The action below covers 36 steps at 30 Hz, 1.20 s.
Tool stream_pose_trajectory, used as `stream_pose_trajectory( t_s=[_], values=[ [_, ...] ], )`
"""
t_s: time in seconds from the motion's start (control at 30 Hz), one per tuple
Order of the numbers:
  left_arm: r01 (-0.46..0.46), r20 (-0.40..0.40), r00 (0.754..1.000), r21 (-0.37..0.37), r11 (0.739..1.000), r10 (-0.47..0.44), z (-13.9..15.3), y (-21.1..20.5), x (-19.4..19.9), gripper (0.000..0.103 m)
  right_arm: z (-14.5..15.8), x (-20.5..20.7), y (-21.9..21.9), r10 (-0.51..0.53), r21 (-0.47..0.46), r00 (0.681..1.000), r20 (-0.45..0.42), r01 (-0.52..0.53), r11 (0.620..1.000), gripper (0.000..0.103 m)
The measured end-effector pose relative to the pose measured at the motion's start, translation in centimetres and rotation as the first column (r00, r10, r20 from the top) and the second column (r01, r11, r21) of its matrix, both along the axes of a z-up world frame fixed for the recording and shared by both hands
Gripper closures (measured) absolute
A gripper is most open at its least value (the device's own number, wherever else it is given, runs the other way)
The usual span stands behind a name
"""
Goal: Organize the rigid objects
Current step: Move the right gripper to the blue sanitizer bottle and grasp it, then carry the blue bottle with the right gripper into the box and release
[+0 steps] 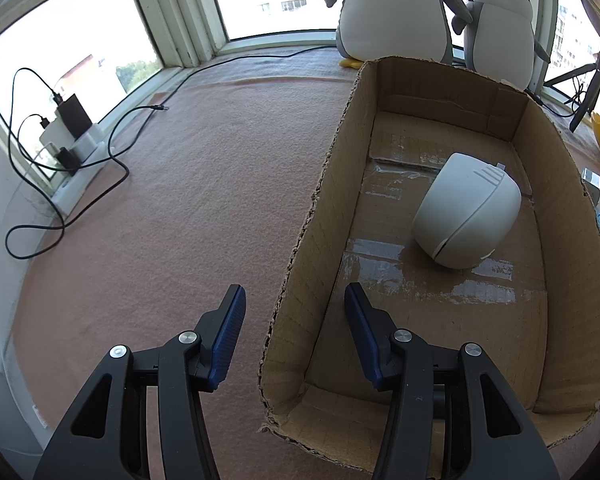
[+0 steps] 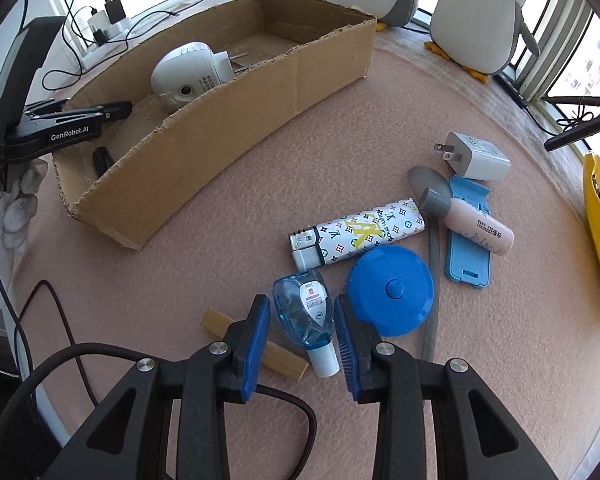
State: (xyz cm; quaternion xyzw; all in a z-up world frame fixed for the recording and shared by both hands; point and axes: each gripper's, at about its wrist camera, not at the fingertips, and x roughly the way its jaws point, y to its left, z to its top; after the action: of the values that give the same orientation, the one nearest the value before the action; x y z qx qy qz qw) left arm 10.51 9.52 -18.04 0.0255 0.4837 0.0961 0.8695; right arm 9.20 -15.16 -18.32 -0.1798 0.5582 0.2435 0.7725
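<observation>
Right wrist view, item by item:

- We list the right gripper (image 2: 302, 299) at 6 o'clock, its fingers narrowly parted around a small clear blue plastic bottle with a white cap (image 2: 306, 312). The bottle lies on the pink felt surface (image 2: 180, 280), a finger just beside each flank. We cannot tell whether the pads press on it.
- A tan wooden stick (image 2: 288, 362) lies at 7 o'clock of the bottle.
- A round blue plastic disc (image 2: 392, 294) sits at 3 o'clock.
- A white monogram-printed lighter (image 2: 364, 232) lies at 1 o'clock.
- Further out at 2 o'clock we find a pink tube with a grey cap (image 2: 476, 224) on a flat blue plastic piece (image 2: 468, 260).
- A white plug charger (image 2: 476, 156) lies beyond them.

Left wrist view:

- The left gripper (image 1: 295, 289) hangs with its fingers apart, straddling the left wall of the open brown cardboard box (image 1: 560, 200) and gripping nothing.
- Inside the box, at 1 o'clock, rests a white domed plug-in device (image 1: 468, 216).
</observation>
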Motion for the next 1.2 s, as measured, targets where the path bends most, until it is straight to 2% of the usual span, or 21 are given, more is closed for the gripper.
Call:
stream_pose_trajectory(
  t_s=[0.23, 0.4, 0.67, 0.8, 0.97, 1.07, 1.2],
  values=[
    [-0.002, 0.004, 1.0, -0.007, 1.0, 0.002, -0.1, 0.1, -0.1, 0.052, -0.2, 0.0, 0.1, 0.002, 0.001, 1.0, -0.013, -0.002, 1.0, 0.075],
    [-0.002, 0.004, 1.0, -0.01, 1.0, 0.002, -0.1, 0.1, -0.2, 0.052, 0.1, 0.0, -0.4, -0.043, 0.03, 0.999, -0.013, 0.043, 0.999, 0.075],
    [0.008, -0.006, 1.0, -0.036, 0.999, -0.009, -0.2, 0.2, 0.0, 0.052, 3.7, -0.7, -0.6, -0.115, 0.121, 0.993, 0.027, 0.111, 0.986, 0.075],
    [0.025, -0.011, 1.0, -0.022, 0.999, -0.025, -0.2, 0.0, 0.0, 0.052, 6.6, -0.8, 1.3, -0.113, 0.17, 0.991, 0.079, 0.098, 0.981, 0.075],
    [0.038, -0.017, 0.999, -0.04, 0.998, -0.038, -0.2, 0.1, 0.0, 0.052, 9.2, -0.1, 4.5, -0.115, 0.237, 0.987, 0.11, 0.086, 0.968, 0.075],
    [0.037, -0.018, 0.999, -0.067, 0.997, -0.038, -0.2, 0.5, 0.0, 0.052, 9.6, 0.8, 6.5, -0.121, 0.24, 0.985, 0.122, 0.089, 0.967, 0.075],
    [0.042, -0.022, 0.999, -0.104, 0.994, -0.045, -0.3, 0.9, 0.0, 0.052, 8.6, 2.6, 8.4, -0.16, 0.245, 0.985, 0.057, 0.142, 0.959, 0.075]
  ],
)
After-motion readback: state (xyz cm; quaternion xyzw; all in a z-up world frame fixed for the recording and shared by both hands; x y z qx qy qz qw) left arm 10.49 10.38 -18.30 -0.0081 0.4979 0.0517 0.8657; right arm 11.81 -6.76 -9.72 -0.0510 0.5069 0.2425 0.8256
